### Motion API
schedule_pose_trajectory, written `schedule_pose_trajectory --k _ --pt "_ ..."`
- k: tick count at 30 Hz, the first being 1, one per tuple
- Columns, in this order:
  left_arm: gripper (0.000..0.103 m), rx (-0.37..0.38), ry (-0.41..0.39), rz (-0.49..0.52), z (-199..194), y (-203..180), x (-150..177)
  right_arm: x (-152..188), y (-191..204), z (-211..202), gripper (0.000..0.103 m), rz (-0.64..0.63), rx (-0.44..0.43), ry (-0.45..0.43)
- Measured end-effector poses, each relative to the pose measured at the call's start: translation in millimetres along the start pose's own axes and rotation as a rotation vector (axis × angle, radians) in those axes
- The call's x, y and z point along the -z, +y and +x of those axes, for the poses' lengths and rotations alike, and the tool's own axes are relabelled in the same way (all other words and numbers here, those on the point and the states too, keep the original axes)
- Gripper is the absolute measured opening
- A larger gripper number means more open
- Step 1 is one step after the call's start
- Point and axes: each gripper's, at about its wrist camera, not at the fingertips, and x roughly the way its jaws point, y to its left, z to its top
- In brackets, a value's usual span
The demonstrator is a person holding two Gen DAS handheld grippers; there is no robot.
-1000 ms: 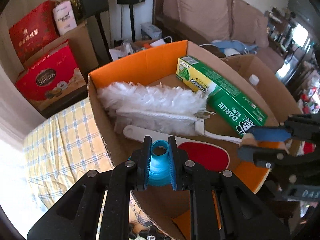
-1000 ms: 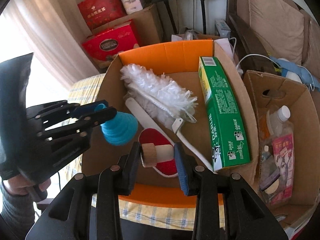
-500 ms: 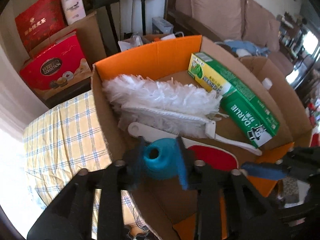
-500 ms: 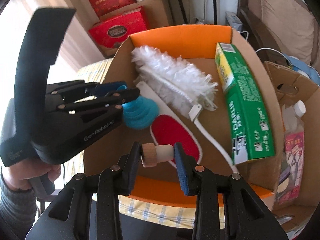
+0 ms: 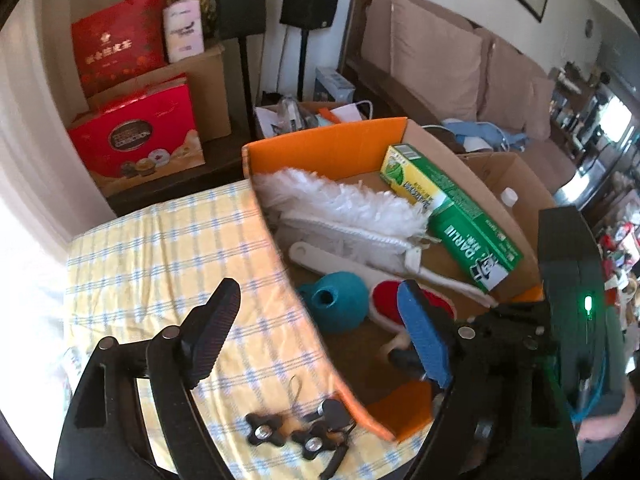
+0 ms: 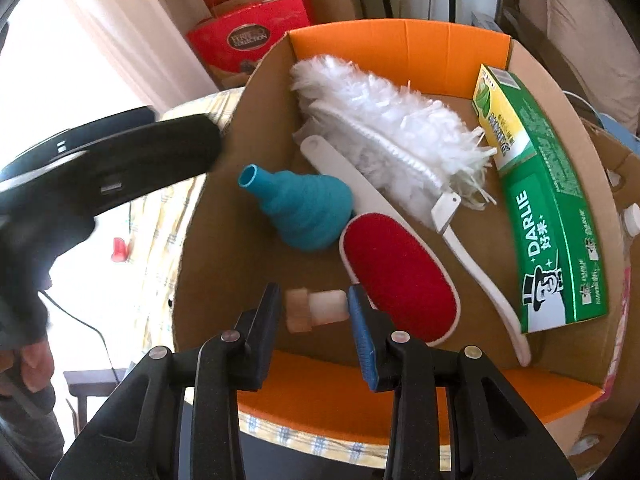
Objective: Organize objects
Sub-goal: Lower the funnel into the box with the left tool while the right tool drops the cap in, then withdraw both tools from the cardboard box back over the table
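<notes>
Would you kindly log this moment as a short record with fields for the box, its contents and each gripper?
box: orange-lined cardboard box on checked cloth
contents: teal funnel, white duster, red lint brush, green Darlie carton
left gripper: jaws opening, nothing between them
right gripper: shut on cork stopper, above box

Cardboard box (image 6: 224, 240): matt brown corrugated board inside, flaps faced in smooth orange; teal funnel (image 6: 304, 212) looks like soft matt rubber or silicone, ribbed in steps. Lint brush (image 6: 400, 276) has a napped red cloth pad in a smooth white plastic frame, the duster (image 6: 392, 128) is fluffy white fibre, and the green carton (image 6: 548, 224) is glossy printed paperboard. Stopper (image 6: 316, 310): pale wood-like cap on a translucent white plastic plug; tablecloth (image 5: 160, 264) is woven checked cloth.
</notes>
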Motion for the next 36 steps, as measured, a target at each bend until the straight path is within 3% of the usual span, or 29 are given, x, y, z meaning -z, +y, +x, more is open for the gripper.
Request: schedule_pose_trajectory --k 3,6,9,14,15,23,24,36 --pt "0.090 -0.018 -0.011 -0.014 -9.4 12.7 11.0 1.4 -1.4 -2.6 0.036 0.016 0.000 -0.008" --pt "0.091 -0.023 -0.023 -0.038 -18.5 28.1 23.5 4.4 2.3 -12.2 0.038 0.010 0.003 -0.042" --pt "0.091 -0.037 -0.029 -0.066 -27.3 43.5 35.2 9.8 9.7 -26.2 0.054 0.008 0.008 -0.102" --pt "0.102 -0.054 -0.047 -0.099 -40.3 62.8 55.1 19.5 23.8 -41.6 0.073 -0.001 0.006 -0.181" --pt "0.102 -0.052 -0.048 -0.109 -42.6 66.2 58.8 22.3 26.9 -46.2 0.076 -0.173 -0.058 -0.175" --pt "0.103 -0.064 -0.059 -0.168 -52.1 88.1 99.5 53.8 45.9 -72.9 0.082 -0.209 -0.050 -0.288" --pt "0.103 -0.064 -0.065 -0.178 -53.5 90.6 104.7 58.3 48.5 -75.1 0.084 -0.345 -0.112 -0.293" --pt "0.103 -0.069 -0.062 -0.267 -46.1 108.4 159.3 125.9 56.4 -81.1 0.092 -0.382 -0.072 -0.414"
